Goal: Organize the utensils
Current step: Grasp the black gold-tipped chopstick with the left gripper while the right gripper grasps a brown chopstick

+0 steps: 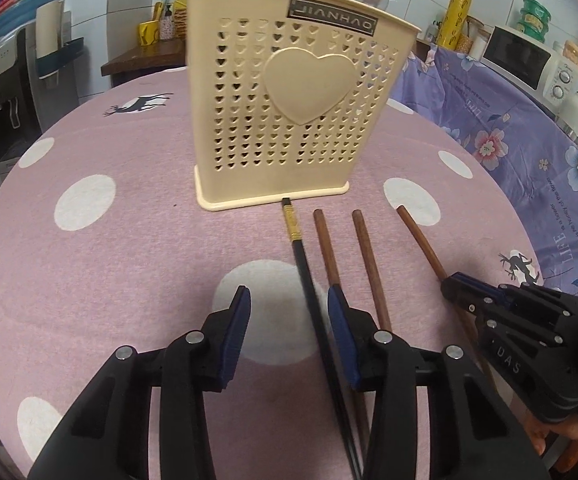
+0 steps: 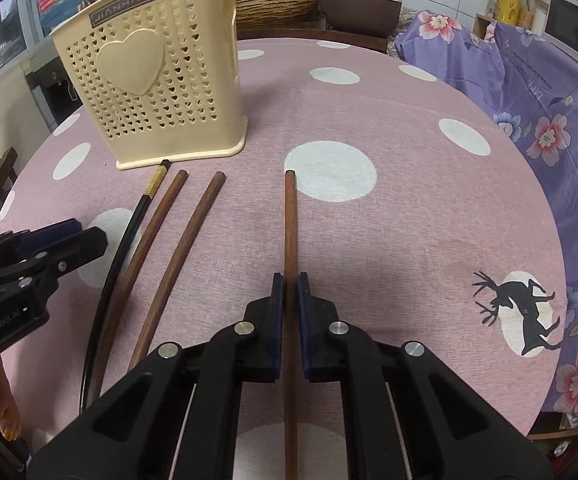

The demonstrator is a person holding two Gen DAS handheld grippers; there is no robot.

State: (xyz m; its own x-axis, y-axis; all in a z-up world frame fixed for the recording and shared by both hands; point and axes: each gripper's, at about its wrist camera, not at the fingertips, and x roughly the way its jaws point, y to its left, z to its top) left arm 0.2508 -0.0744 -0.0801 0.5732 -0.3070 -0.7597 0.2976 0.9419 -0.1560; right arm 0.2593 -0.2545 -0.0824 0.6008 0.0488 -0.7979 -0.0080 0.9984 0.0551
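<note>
Right wrist view: my right gripper point(image 2: 291, 280) is clenched on the rightmost brown chopstick point(image 2: 290, 216), fingers point(image 2: 276, 300) pressing it from both sides partway along its length.
Left wrist view: my left gripper point(image 1: 287, 300) is released, jaws part open, with the black chopstick point(image 1: 309, 280) between them, close against the inner face of one finger; nothing gripped yet.
Landmark: the cream holder point(image 1: 285, 100) stands upright on the desk point(image 1: 109, 280).
Where the utensils lie: all four chopsticks lie flat just in front of the holder; the black one's gold-banded tip nearly touches its base, two brown chopsticks point(image 1: 329, 248) lie beside it, and the one I hold is farthest to the holder's right.
Risk, right: I hold a long thin stick away from its middle, so I judge it may pivot or slide in the pads on lifting.
Risk, left: the neighbouring brown stick lies just beside the black one; closing off-centre could nudge or pinch both.
Risk, later: the holder is light and tall; a tip striking its rim could tip it.
</note>
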